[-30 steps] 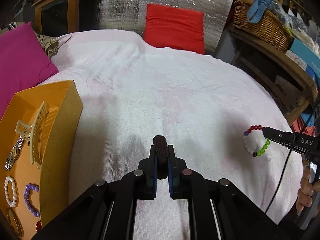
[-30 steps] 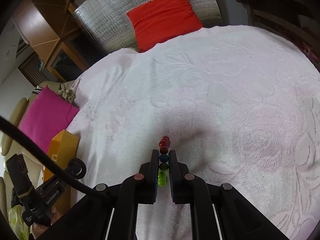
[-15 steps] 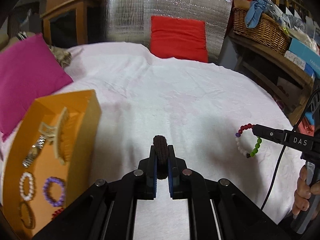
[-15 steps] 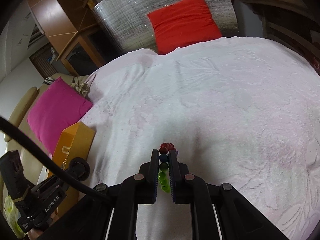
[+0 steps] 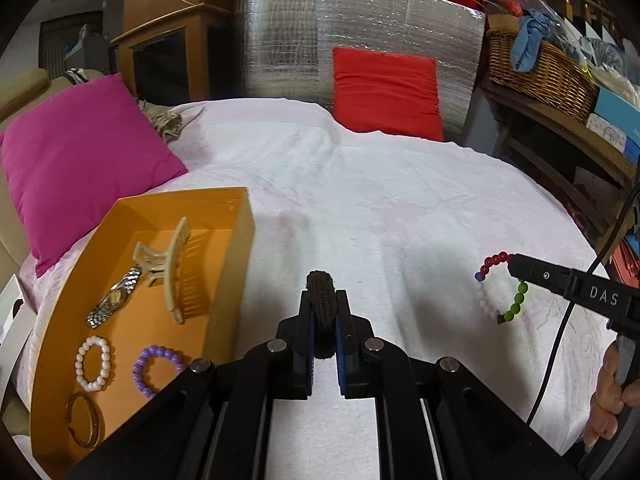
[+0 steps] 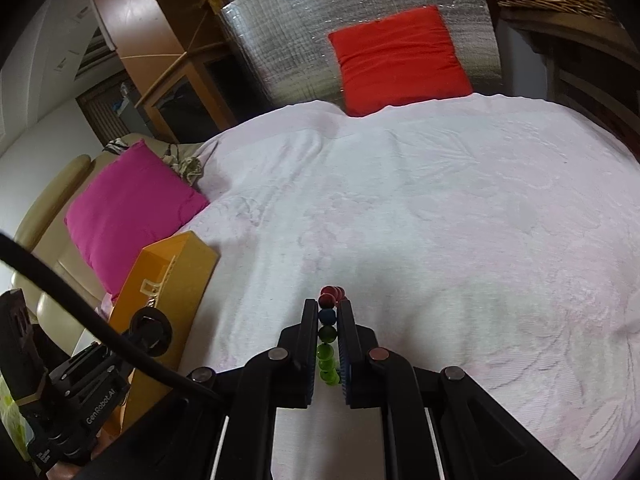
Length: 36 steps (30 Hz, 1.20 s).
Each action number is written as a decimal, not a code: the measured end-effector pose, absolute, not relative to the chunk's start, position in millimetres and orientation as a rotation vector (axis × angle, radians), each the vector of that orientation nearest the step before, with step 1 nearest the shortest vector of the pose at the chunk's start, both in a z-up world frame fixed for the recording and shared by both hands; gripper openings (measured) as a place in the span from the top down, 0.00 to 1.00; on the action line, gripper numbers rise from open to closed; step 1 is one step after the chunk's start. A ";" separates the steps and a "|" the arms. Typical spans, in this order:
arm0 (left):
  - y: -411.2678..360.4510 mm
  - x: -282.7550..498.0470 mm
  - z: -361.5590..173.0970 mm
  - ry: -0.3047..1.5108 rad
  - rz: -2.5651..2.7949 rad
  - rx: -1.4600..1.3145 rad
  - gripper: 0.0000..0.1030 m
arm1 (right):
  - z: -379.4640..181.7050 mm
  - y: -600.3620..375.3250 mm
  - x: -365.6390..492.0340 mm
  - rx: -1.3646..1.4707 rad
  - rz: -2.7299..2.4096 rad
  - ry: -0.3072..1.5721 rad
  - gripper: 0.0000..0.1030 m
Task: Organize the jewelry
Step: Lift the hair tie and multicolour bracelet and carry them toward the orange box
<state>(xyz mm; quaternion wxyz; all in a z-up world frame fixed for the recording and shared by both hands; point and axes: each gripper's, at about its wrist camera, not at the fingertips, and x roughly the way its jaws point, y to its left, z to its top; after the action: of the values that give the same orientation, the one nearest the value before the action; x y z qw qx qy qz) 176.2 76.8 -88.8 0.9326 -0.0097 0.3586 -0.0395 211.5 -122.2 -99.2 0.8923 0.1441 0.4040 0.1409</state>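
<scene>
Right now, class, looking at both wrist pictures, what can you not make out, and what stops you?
- Brown band, left wrist: lower part hidden between the left tool's pads.
- Bead bracelet, right wrist: seen edge-on, most beads hidden in the right tool.
- Orange box, right wrist: contents hidden by its wall.
- Watch, left wrist: dial too small to read.

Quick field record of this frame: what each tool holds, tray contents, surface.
left tool: shut on brown hair tie, held on edge between the fingers
right tool: shut on multicolour bead bracelet, red, blue, white and green beads, hanging off the tip
orange tray: on the bed, left of the left tool
tray contents: cream claw clip, metal wristwatch, white bead bracelet, purple bead bracelet, bronze bangle
surface: white bedspread
pillows: magenta pillow, red pillow
</scene>
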 end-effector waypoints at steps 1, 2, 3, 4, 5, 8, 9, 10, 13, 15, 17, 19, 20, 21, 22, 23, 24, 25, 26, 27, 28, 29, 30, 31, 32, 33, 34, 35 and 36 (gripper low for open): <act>80.0 175.7 -88.5 0.733 -0.073 -0.021 0.91 | -99.1 -118.6 211.7 0.296 0.297 0.839 0.90; 82.7 175.5 -88.0 0.733 -0.068 -0.023 0.91 | -99.2 -114.4 211.7 0.294 0.302 0.839 0.90; 85.0 174.9 -87.6 0.732 -0.065 -0.026 0.91 | -99.3 -110.7 211.4 0.292 0.305 0.838 0.90; 86.3 174.3 -86.7 0.730 -0.063 -0.029 0.91 | -99.2 -106.7 210.8 0.287 0.309 0.836 0.90; 88.9 173.7 -86.0 0.726 -0.062 -0.032 0.91 | -98.9 -102.6 210.4 0.283 0.315 0.834 0.90; 95.5 173.6 -84.4 0.719 -0.056 -0.040 0.91 | -98.5 -90.6 208.8 0.271 0.332 0.822 0.90; 97.8 173.1 -84.0 0.716 -0.054 -0.043 0.91 | -98.2 -86.2 208.3 0.262 0.338 0.818 0.90; 101.5 172.5 -83.5 0.713 -0.053 -0.048 0.91 | -98.1 -82.1 207.6 0.254 0.343 0.814 0.90; 111.6 170.0 -81.4 0.705 -0.044 -0.067 0.91 | -99.4 -72.8 206.4 0.242 0.357 0.811 0.90; 119.2 168.8 -79.9 0.697 -0.037 -0.078 0.91 | -100.4 -67.7 206.4 0.238 0.364 0.814 0.90; 126.8 167.4 -78.8 0.692 -0.031 -0.093 0.91 | -100.7 -62.1 205.8 0.229 0.372 0.812 0.90; 133.7 165.7 -77.5 0.685 -0.021 -0.103 0.91 | -99.3 -56.0 205.0 0.222 0.383 0.804 0.90; 136.4 164.7 -77.3 0.682 -0.018 -0.106 0.91 | -98.2 -53.5 204.6 0.220 0.389 0.800 0.90; 140.1 163.6 -76.7 0.679 -0.016 -0.113 0.91 | -97.0 -50.6 204.0 0.217 0.396 0.796 0.90; 143.7 162.9 -76.3 0.678 -0.012 -0.120 0.91 | -95.6 -47.5 203.3 0.213 0.402 0.790 0.90; 147.3 162.2 -75.8 0.675 -0.006 -0.125 0.91 | -94.3 -44.6 202.6 0.211 0.409 0.785 0.90; 150.8 161.2 -75.4 0.671 -0.001 -0.128 0.91 | -93.4 -41.8 202.3 0.208 0.414 0.781 0.90; 154.6 160.7 -75.0 0.670 0.004 -0.133 0.91 | -92.2 -39.0 201.8 0.203 0.419 0.776 0.90; 158.6 160.4 -75.0 0.670 0.008 -0.141 0.91 | -91.0 -35.9 200.8 0.195 0.423 0.769 0.90; 162.3 159.9 -75.1 0.671 0.013 -0.149 0.91 | -90.2 -33.3 200.4 0.189 0.426 0.765 0.90; 165.8 159.0 -75.2 0.670 0.019 -0.153 0.91 | -89.6 -30.4 199.8 0.184 0.430 0.763 0.90; 169.0 158.0 -75.5 0.667 0.026 -0.154 0.91 | -89.4 -27.8 199.2 0.181 0.434 0.760 0.90; 171.9 157.2 -75.7 0.667 0.032 -0.158 0.91 | -89.4 -25.9 198.9 0.179 0.438 0.758 0.90; 173.9 156.9 -75.9 0.667 0.035 -0.162 0.91 | -89.4 -23.5 198.5 0.175 0.441 0.757 0.90; 178.1 156.2 -76.3 0.668 0.041 -0.170 0.91 | -89.6 -20.9 198.4 0.174 0.445 0.758 0.90; 179.9 156.1 -76.4 0.667 0.046 -0.172 0.91 | -89.5 -19.0 198.5 0.171 0.448 0.760 0.90; 183.3 155.5 -76.6 0.666 0.054 -0.174 0.91 | -89.3 -16.4 198.3 0.168 0.453 0.759 0.90; 185.8 154.7 -76.9 0.666 0.060 -0.177 0.91 | -89.1 -14.6 197.8 0.166 0.457 0.759 0.90; 188.5 153.0 -77.7 0.668 0.064 -0.181 0.91 | -88.4 -11.9 197.2 0.166 0.465 0.759 0.90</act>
<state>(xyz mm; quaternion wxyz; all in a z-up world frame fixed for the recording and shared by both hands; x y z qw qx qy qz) 153.0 188.5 -77.7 0.9403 -0.0889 0.3272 0.0314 197.2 -11.9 -88.4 0.8994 0.0802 0.3665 0.2245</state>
